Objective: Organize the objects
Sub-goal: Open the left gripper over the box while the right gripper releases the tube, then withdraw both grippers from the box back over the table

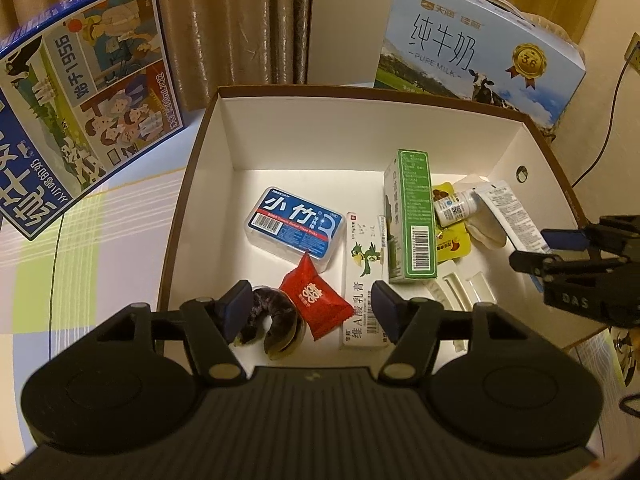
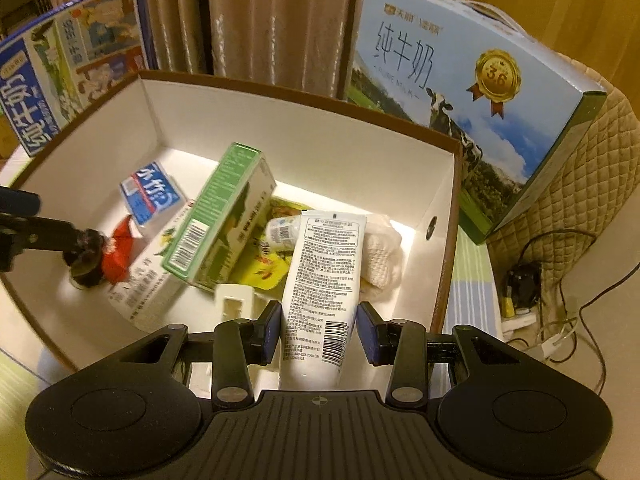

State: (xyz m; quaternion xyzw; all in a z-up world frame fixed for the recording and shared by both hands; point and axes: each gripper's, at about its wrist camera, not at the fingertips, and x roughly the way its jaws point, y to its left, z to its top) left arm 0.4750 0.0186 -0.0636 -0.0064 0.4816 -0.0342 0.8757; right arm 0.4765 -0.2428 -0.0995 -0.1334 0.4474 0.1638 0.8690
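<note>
Light-blue milk carton (image 1: 480, 46): "PURE MILK", medal "3.6". Dark-blue milk carton (image 1: 80, 92): "1956". Right gripper (image 1: 560, 250): "DAS".

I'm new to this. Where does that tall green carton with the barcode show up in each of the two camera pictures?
Left wrist view: the green carton lies right of centre in the brown-rimmed box.
Right wrist view: the green carton is left of centre, tilted over other items.
Shared landmark: the pale-blue Pure Milk case behind the box.
</note>
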